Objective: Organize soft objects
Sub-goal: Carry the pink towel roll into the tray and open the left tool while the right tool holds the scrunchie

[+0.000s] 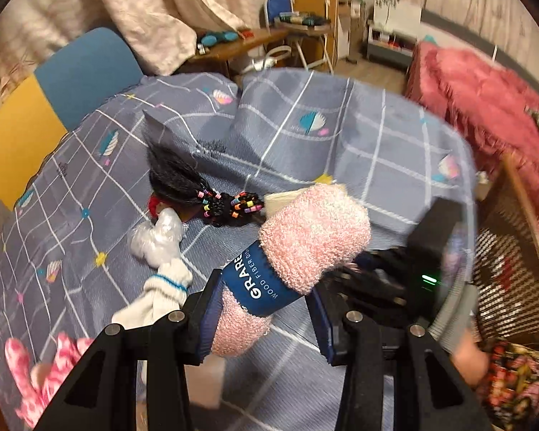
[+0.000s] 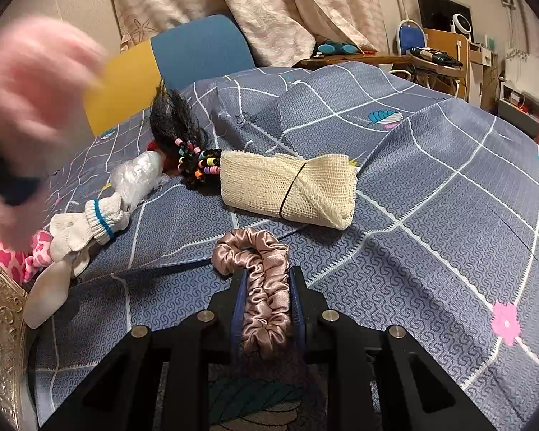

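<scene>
A fluffy pink cloth roll (image 1: 312, 237) with a blue paper band is lifted above the bed, and my left gripper (image 1: 266, 301) is shut on its lower end. In the right wrist view the same pink roll (image 2: 36, 82) is a blur at the far left. My right gripper (image 2: 268, 287) rests low on the grey-blue bedspread (image 2: 413, 215), shut on a dusty-pink satin scrunchie (image 2: 258, 251). A cream mesh bundle (image 2: 287, 186) tied with a black band lies just beyond it.
A black hairpiece with coloured beads (image 2: 183, 133), a crumpled clear bag (image 2: 136, 176), white socks (image 2: 97, 222) and a pink heart-print item (image 1: 43, 370) lie in a row on the left. A wicker basket (image 1: 514, 251) stands right of the bed; a gold ornate box (image 2: 0, 323) sits at its near-left edge.
</scene>
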Demonstrator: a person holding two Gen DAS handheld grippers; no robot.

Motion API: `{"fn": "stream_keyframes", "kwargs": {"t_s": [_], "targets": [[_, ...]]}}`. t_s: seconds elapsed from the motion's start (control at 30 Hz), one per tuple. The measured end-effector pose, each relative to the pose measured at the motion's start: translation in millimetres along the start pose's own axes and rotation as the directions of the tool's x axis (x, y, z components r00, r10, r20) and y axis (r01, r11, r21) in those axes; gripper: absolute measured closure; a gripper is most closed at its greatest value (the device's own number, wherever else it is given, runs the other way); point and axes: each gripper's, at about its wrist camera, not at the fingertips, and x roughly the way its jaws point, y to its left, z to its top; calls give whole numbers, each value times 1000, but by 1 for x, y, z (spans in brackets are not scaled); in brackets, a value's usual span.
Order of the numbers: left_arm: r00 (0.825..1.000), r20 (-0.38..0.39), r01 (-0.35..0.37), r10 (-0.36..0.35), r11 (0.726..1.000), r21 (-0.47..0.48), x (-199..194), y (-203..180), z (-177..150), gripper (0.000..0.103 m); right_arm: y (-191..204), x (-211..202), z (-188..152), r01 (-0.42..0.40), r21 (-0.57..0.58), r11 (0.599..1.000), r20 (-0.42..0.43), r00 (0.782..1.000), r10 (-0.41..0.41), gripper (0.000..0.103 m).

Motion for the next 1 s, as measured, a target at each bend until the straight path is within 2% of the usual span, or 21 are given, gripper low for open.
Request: {"fn": "stream_keyframes", "kwargs": {"t_s": [0.1, 0.27, 0.37, 0.67, 0.83, 1.0], "targets": [[998, 59, -11, 12, 1000, -17, -31, -3, -15, 58, 1, 0, 0, 2, -1, 1000, 0, 1000, -2, 80], [991, 132, 50, -33, 991, -122, -72, 2, -49, 58, 1, 1, 0, 5, -2, 1000, 0, 1000, -5, 80], [987, 159, 67, -37, 980, -187, -92, 12, -73, 58, 2, 0, 0, 12, -6, 1000, -1, 1000, -12, 80], [965, 259, 40, 50, 942, -332, -164, 45, -145, 58, 7, 1, -1, 38, -26, 999, -3, 999, -39, 80], [962, 254, 31, 97, 889, -456, -182, 75, -192, 58, 11, 1, -1, 62, -46, 997, -5, 998, -62, 80], [964, 233, 31, 128, 816, -577, -191, 107, -244, 57, 14, 1, -1, 78, -61, 995, -9, 997, -79, 80]]}}
